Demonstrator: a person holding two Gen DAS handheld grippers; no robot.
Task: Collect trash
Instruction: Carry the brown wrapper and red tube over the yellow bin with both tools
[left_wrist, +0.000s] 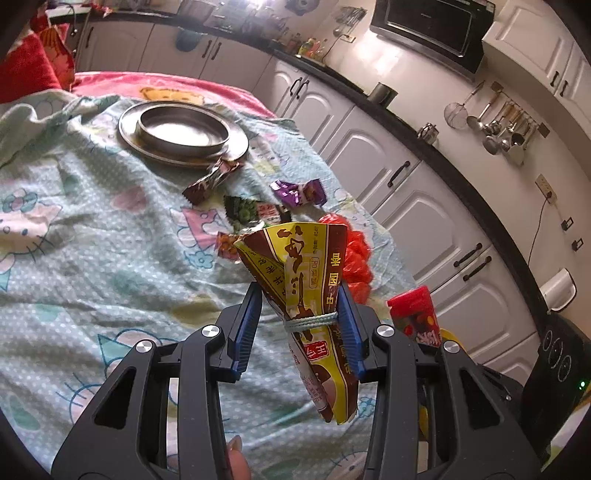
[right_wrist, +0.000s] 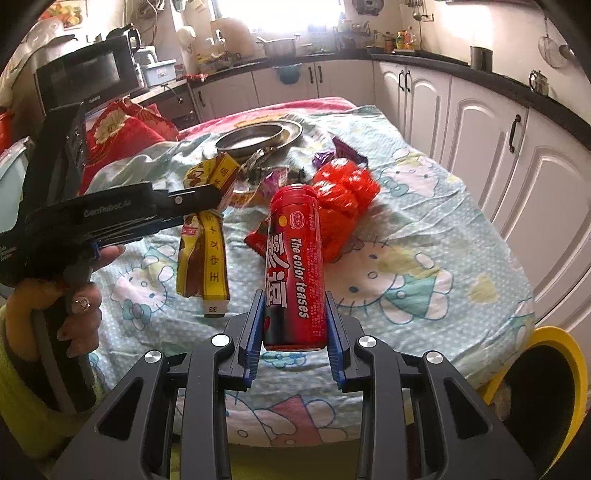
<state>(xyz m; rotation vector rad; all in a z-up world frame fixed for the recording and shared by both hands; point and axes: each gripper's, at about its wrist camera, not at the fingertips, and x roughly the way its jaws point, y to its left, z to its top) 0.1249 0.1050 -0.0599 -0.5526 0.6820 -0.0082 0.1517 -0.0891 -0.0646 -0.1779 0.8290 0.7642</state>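
Observation:
My left gripper (left_wrist: 301, 314) holds a yellow and brown snack bag (left_wrist: 306, 280), tied with string, above the table; its jaws stand fairly wide, the bag pressed against the right finger. The bag also shows in the right wrist view (right_wrist: 201, 254), hanging from the left gripper (right_wrist: 218, 195). My right gripper (right_wrist: 295, 325) is shut on a red can (right_wrist: 295, 266) marked "The color teases", held above the table; it also shows in the left wrist view (left_wrist: 415, 314). Loose wrappers (left_wrist: 258, 206) and a red mesh bag (right_wrist: 343, 199) lie on the cloth.
A metal plate with a bowl on it (left_wrist: 181, 131) stands at the far side of the table (left_wrist: 74, 240) with a cartoon cloth. A yellow-rimmed bin (right_wrist: 546, 387) stands low right of the table. White cabinets (left_wrist: 406, 177) run along the right.

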